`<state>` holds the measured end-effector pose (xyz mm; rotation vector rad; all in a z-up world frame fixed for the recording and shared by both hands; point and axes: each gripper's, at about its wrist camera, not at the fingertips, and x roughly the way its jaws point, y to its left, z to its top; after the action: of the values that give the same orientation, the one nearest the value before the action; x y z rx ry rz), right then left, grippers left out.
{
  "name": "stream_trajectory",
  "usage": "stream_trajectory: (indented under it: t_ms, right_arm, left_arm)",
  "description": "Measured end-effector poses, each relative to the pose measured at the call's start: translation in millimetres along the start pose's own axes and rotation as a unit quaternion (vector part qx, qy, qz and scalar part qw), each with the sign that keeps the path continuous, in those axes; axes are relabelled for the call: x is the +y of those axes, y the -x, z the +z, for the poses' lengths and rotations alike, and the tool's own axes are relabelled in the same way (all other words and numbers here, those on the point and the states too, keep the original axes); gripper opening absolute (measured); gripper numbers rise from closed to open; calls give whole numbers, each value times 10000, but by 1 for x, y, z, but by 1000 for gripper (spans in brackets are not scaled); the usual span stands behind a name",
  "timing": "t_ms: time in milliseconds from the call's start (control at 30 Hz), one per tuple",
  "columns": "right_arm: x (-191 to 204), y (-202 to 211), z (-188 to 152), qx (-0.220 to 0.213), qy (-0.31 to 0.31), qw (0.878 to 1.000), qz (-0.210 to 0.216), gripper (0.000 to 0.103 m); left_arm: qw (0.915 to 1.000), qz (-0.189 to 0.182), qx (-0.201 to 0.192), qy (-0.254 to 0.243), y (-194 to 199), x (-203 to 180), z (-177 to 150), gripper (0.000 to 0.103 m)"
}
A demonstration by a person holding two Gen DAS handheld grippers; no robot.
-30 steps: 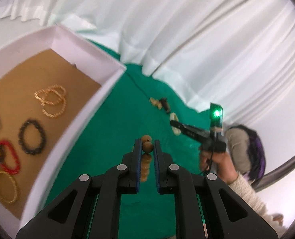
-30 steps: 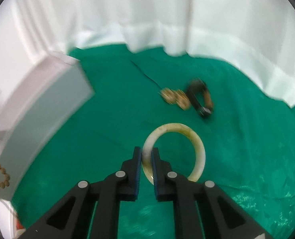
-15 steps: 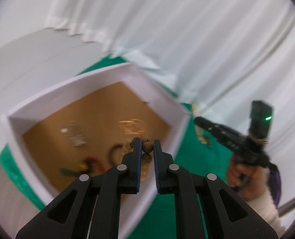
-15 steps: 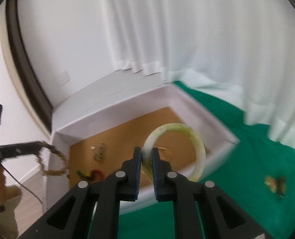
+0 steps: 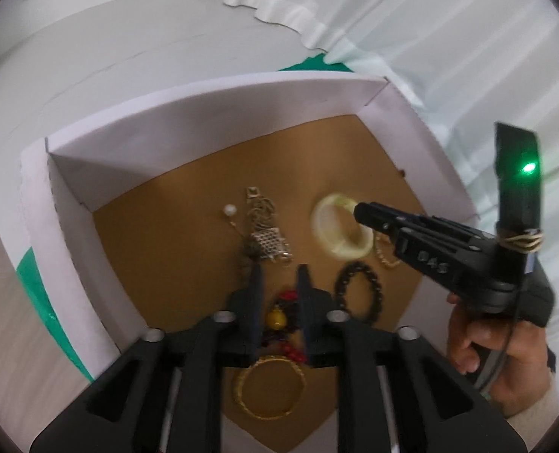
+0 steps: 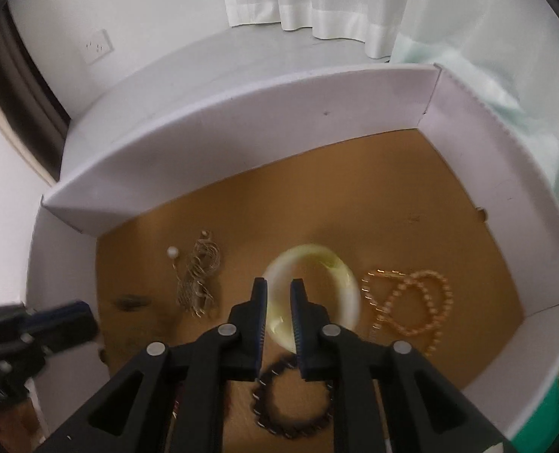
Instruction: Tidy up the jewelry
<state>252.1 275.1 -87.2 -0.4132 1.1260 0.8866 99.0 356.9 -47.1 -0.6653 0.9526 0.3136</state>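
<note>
Both grippers hang over the white box (image 5: 219, 113) with a brown floor. My left gripper (image 5: 278, 277) is open; the wooden bead bracelet (image 5: 250, 253), blurred, lies below its left finger. My right gripper (image 6: 278, 290) is open; the pale jade bangle (image 6: 309, 264), blurred, is just beyond its tips and free of them. In the left wrist view the bangle (image 5: 330, 222) lies at the tip of the right gripper (image 5: 366, 213).
On the box floor (image 6: 354, 196) lie a silver chain with a pearl (image 6: 198, 275), gold chains (image 6: 411, 302), a dark bead bracelet (image 6: 294, 400), a red bead string (image 5: 287, 298) and a gold bangle (image 5: 270, 389). Green cloth (image 5: 34, 287) shows beside the box.
Both grippers moved in over the box and opened. The jade bangle left the right gripper and the wooden bead bracelet left the left gripper; both are now in the box.
</note>
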Motion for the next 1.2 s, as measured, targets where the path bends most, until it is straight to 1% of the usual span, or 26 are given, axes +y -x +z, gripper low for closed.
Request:
stream_trajectory:
  t_ms: [33,67,100,133,167,233,300,400,433,500,533,600,633,667,733,833,900,1000,1033,1100,1200]
  right_arm:
    - [0,3,0,-46,-103,9998,169,23]
    - [-1,10,-1,-136,-221,9990,373,34]
    - [-4,21,-4,-249,-294,9978,536,39]
    - [-6,32,-6,-393,-323,9966,652,42]
    - [-8,44,-11,-551,-313,9957,682,42]
    - [-14,68,-23,-817,-300,9943,616,43]
    - [-25,94,-45,-1110,-275,9923,478,48]
    - [-51,132,-96,-1519,-294,9879,94,57]
    - [-59,140,-110,-1600,-326,9866,-38,60]
    - [-81,158,-152,-1750,-456,9824,-476,61]
    - [-97,166,-181,-1796,-568,9790,-775,61]
    - [-120,173,-218,-1777,-787,9744,-1134,61]
    - [-138,177,-248,-1713,-1002,9704,-1375,61]
    - [-149,178,-266,-1667,-1137,9676,-1517,61]
    - [-173,183,-304,-1570,-1404,9602,-1834,61]
    - [-207,191,-357,-1452,-1785,9451,-2319,61]
    - [-229,196,-388,-1353,-2156,9336,-2521,61]
    - [-253,199,-423,-1314,-2630,9174,-2683,61]
    - [-257,202,-433,-1319,-2723,9136,-2716,61]
    - [-265,204,-449,-1347,-2917,9056,-2767,61]
    - [-276,209,-464,-1398,-3122,8971,-2796,61]
  left_arm:
    - [10000,-15,-54,-3,2,2,-1,33]
    - [9999,-27,-100,-34,5,1,-3,37]
    - [9999,-2,-142,-74,9,-1,-4,42]
    - [9997,63,-216,-117,14,-3,-7,57]
    - [9994,104,-302,-161,19,-6,-10,67]
    - [9985,99,-436,-308,28,-15,-17,69]
    - [9969,3,-570,-547,42,-31,-28,70]
    - [9923,-132,-760,-967,59,-60,-44,73]
    - [9898,-182,-826,-1143,64,-75,-54,76]
    - [9866,-326,-854,-1354,67,-98,-66,81]
    - [9848,-437,-836,-1457,68,-111,-73,82]
    - [9815,-678,-732,-1636,66,-138,-88,83]
    - [9793,-788,-684,-1734,63,-151,-95,84]
    - [9765,-862,-641,-1869,59,-166,-103,85]
    - [9715,-872,-572,-2128,51,-191,-118,86]
    - [9661,-852,-331,-2414,35,-223,-136,86]
    - [9637,-884,-171,-2514,26,-237,-147,86]
    - [9597,-823,-20,-2689,17,-254,-162,86]
    - [9585,-789,28,-2740,15,-259,-166,86]
    - [9561,-741,129,-2832,11,-266,-174,86]
    - [9537,-634,181,-2933,6,-274,-184,86]
